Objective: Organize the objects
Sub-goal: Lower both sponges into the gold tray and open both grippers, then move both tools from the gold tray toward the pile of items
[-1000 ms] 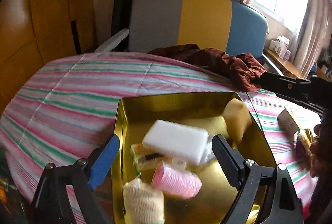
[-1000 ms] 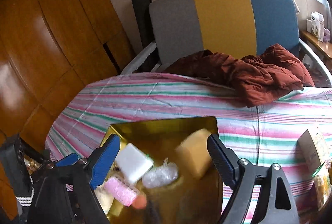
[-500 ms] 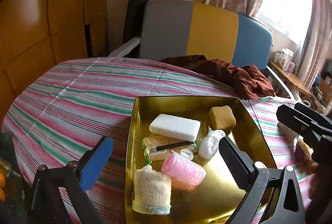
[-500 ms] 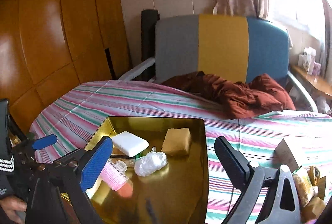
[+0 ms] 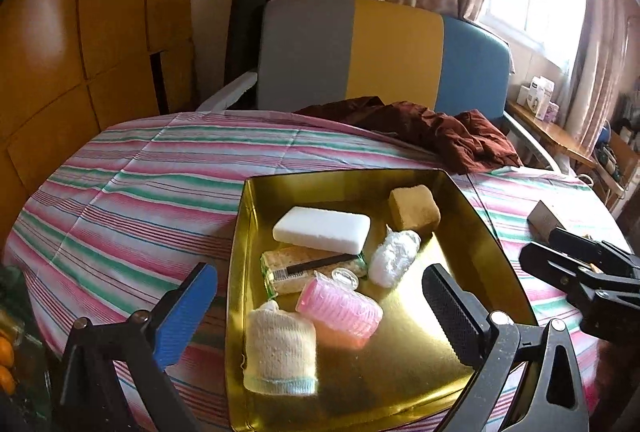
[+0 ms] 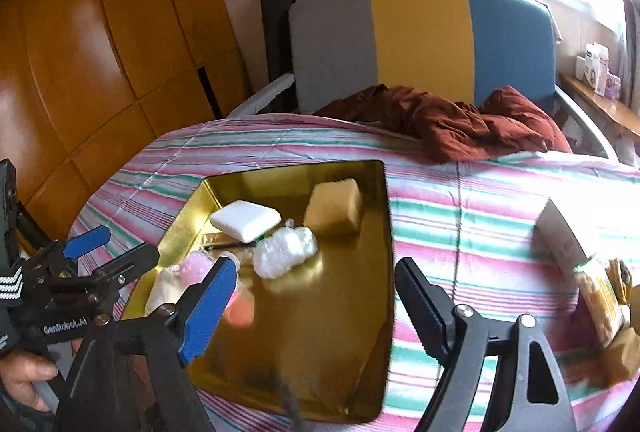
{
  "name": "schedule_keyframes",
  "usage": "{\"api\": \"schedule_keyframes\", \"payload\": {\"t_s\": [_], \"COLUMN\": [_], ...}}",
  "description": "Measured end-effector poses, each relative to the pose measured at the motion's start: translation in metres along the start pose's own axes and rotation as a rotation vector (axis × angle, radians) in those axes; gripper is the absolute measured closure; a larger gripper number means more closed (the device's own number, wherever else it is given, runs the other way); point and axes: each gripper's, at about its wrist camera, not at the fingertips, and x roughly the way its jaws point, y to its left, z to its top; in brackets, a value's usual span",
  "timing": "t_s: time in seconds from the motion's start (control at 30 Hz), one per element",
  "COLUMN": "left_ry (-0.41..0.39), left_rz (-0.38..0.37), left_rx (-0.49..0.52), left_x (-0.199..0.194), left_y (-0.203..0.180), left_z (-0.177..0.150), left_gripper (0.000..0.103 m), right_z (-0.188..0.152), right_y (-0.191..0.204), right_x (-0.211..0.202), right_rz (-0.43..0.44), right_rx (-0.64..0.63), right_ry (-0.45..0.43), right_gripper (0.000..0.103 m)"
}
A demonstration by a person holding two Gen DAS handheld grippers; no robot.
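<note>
The gold tray [image 5: 476, 216] sits on the striped tablecloth [image 5: 152, 192], and the left wrist view looks almost straight into it, showing each piece apart: a white block [image 5: 322, 230] at the far left, a tan sponge [image 5: 414, 208] at the far right, a white plastic-wrapped bundle [image 5: 394, 258] between them and nearer, a green-edged packet [image 5: 308, 272] with a dark stick lying across it, a pink ribbed roller [image 5: 340, 306], and a cream knitted roll [image 5: 280, 350] nearest the left gripper [image 5: 320, 316]. That gripper hangs above the tray's near part with its jaws spread as wide as they go and nothing between them. The right wrist view sees the same tray [image 6: 384, 232] from further right; there the pink roller and cream roll are half hidden behind the blue finger, but it shows what the other view cuts off: a cardboard box [image 6: 560, 236] and a packet [image 6: 596, 296] on the cloth well right of the tray, and a hand [image 6: 24, 372] gripping the left tool's handle. The right gripper [image 6: 310, 306] hovers over the tray's bare near floor, its jaws closing on nothing. The tray's near right half lies bare, as does the broad stretch of cloth to its left; a brown garment [image 6: 460, 120] is heaped at the table's far edge against the three-coloured chair [image 6: 420, 40].
</note>
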Motion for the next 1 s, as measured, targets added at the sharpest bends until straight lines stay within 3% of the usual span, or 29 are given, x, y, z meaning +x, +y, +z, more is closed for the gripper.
{"api": "schedule_keyframes", "payload": {"t_s": [0.27, 0.67, 0.87, 1.0], "left_ry": [0.028, 0.121, 0.122, 0.126], "left_rz": [-0.033, -0.113, -0.158, -0.181], "left_rx": [0.01, -0.033, -0.012, -0.005], "left_x": [0.006, 0.025, 0.026, 0.026], "left_y": [-0.01, -0.018, -0.028, -0.034], "left_z": [-0.004, -0.011, -0.011, -0.011], "left_gripper": [0.0, 0.0, 0.0, 0.0], "right_z": [-0.016, -0.039, -0.044, -0.044], "right_y": [-0.038, -0.127, -0.185, -0.222], "right_x": [-0.009, -0.045, -0.087, -0.112], "right_rz": [-0.062, -0.176, -0.273, -0.389], "right_rx": [0.071, 0.299, 0.45, 0.517], "right_ry": [0.027, 0.029, -0.015, -0.014], "right_gripper": [0.02, 0.02, 0.02, 0.02]}}
